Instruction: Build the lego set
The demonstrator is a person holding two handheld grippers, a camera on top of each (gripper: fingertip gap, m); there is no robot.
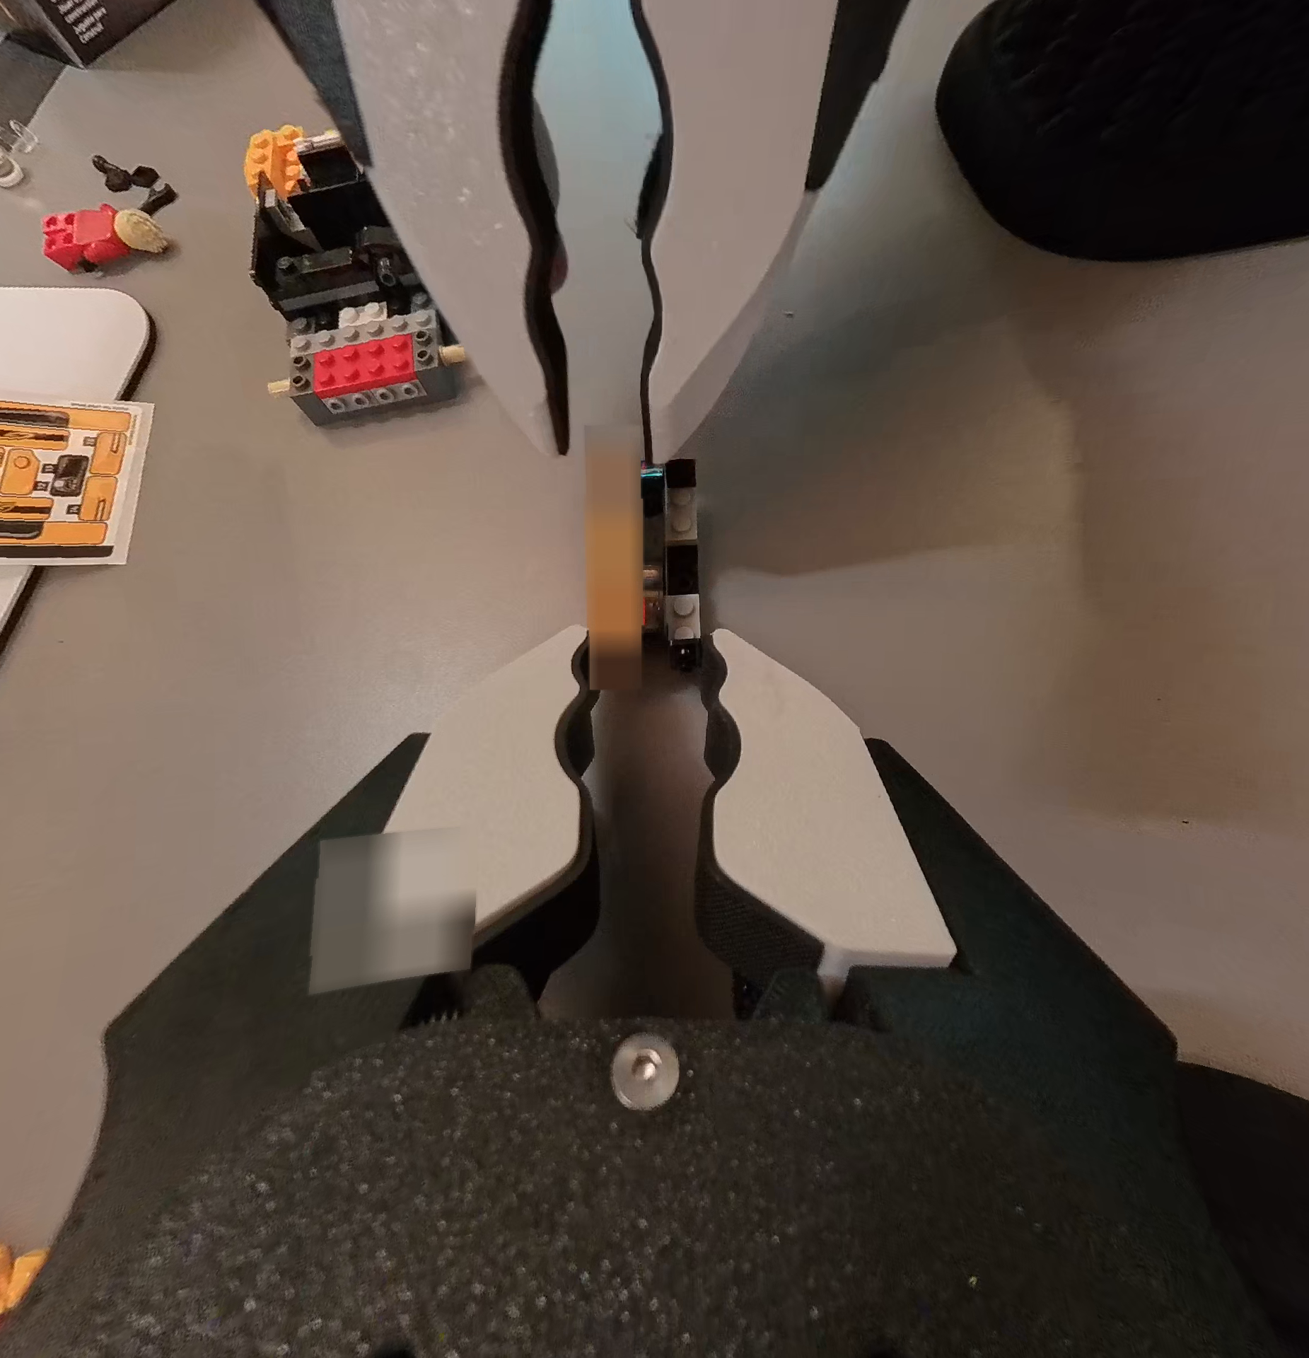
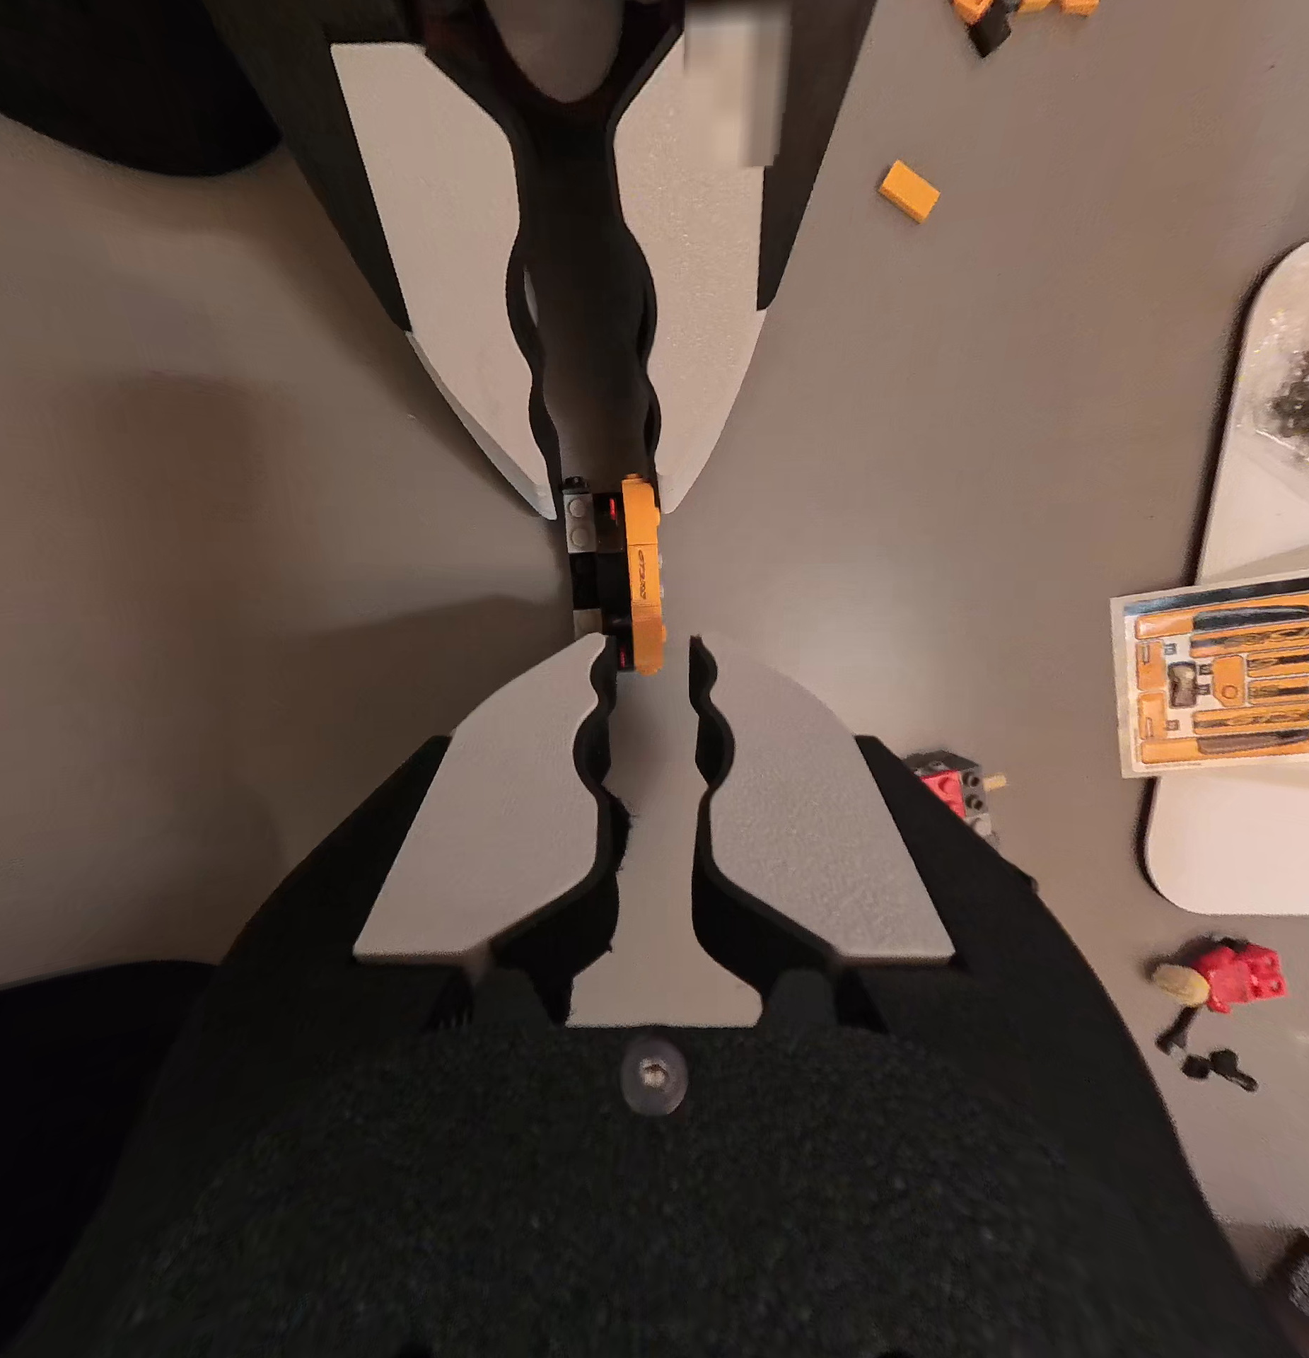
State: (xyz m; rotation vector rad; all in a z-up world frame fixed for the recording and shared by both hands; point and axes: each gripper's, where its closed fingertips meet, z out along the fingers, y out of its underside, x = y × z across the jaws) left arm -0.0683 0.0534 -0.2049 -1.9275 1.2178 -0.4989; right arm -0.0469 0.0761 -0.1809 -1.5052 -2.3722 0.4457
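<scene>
Grey bench (image 1: 930,514) stretched under both grippers, which met nose to nose over a small lego piece (image 2: 613,580) of black, grey and orange bricks. Left gripper (image 1: 647,647) was clamped on one end of that piece. Right gripper (image 2: 647,647) had its fingers a little apart at the other end, the orange edge lying between them; whether they pinched it could not be told. Off to the side stood a partly built lego model (image 1: 350,309) with red bricks on top, near a sticker sheet (image 1: 49,481) on a white tray (image 1: 71,331). A loose orange tile (image 2: 908,189) lay well apart.
</scene>
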